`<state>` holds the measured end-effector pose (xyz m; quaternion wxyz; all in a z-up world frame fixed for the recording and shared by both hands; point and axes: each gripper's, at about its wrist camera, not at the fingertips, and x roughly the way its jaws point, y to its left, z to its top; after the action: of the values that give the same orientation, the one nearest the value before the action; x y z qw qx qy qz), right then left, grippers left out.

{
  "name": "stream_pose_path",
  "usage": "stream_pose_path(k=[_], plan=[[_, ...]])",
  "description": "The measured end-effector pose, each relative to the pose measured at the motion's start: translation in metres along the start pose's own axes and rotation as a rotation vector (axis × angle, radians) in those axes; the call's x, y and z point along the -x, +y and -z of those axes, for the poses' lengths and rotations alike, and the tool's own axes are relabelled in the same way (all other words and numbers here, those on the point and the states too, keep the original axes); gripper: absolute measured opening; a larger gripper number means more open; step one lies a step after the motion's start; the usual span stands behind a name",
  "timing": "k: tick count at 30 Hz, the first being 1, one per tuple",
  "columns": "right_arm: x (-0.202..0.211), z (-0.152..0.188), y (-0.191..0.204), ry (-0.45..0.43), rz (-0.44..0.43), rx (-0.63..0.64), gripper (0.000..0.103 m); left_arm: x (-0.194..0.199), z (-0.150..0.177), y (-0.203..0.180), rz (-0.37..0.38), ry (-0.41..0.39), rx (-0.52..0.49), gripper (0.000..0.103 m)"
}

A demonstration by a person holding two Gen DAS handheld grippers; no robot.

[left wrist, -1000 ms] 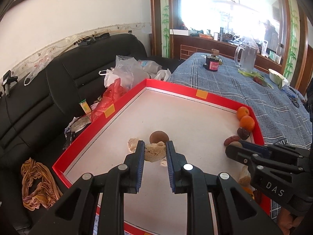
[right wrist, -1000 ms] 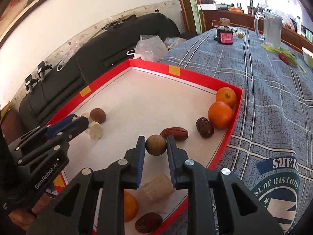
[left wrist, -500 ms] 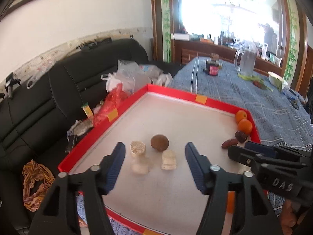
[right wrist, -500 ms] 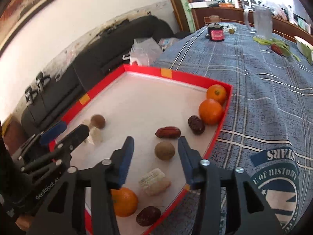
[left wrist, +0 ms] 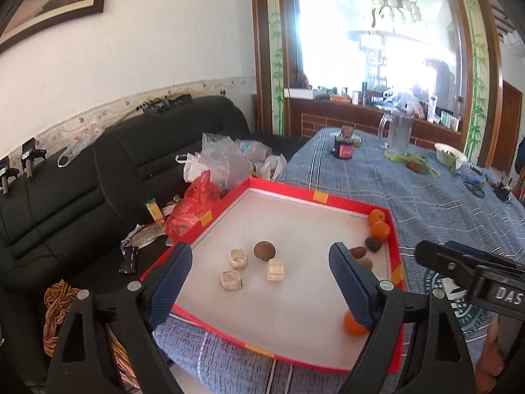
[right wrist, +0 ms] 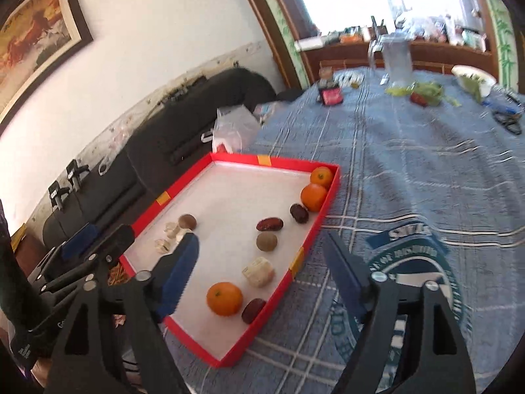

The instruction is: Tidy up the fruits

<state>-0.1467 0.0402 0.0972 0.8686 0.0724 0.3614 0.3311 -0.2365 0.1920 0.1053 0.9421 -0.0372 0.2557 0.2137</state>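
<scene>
Red cardboard walls, taped at intervals with orange tabs, frame the shallow tray (left wrist: 331,201) whose matte white floor holds everything to be sorted. Both tools hang above it with jaws spread wide and nothing between them: the left gripper (left wrist: 261,282) looks down on three pale, crumbly, roughly cubic pieces (left wrist: 276,270) and a smooth brown ball (left wrist: 264,251) just ahead of its fingertips, while the right gripper (right wrist: 262,271) sits over the tray's right-hand wall. Ahead of the right tool lie a dull olive-brown round fruit (right wrist: 266,241), a glossy wrinkled date (right wrist: 269,224), a darker date (right wrist: 299,213) and two waxy oranges (right wrist: 313,197) tucked into the far corner; nearer it rest another orange (right wrist: 224,298), a pale block (right wrist: 258,272) and a third date (right wrist: 253,309). This reads as a pause between placements. A sensible next move would be picking a stray, perhaps the near orange, though motion blur makes the grouping scheme uncertain.
</scene>
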Motion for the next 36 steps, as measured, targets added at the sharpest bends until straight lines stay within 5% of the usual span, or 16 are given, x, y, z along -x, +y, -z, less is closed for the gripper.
stream_pose_path(k=[6, 12, 23, 36], plan=[[0.081, 0.004, 0.022, -0.216, 0.06, 0.044, 0.102, 0.05, -0.003, 0.006, 0.014, -0.106, 0.03, 0.103], [0.144, 0.016, 0.037, -0.419, 0.095, 0.071, 0.103, 0.092, -0.005, 0.019, -0.031, -0.211, 0.032, 0.103], [0.114, 0.029, 0.032, -0.39, 0.101, 0.074, 0.103, 0.091, 0.0, 0.034, -0.108, -0.27, 0.111, 0.103], [0.089, 0.049, 0.069, -0.337, 0.147, 0.214, 0.103, 0.086, 0.009, 0.06, -0.12, -0.193, 0.159, 0.103]])
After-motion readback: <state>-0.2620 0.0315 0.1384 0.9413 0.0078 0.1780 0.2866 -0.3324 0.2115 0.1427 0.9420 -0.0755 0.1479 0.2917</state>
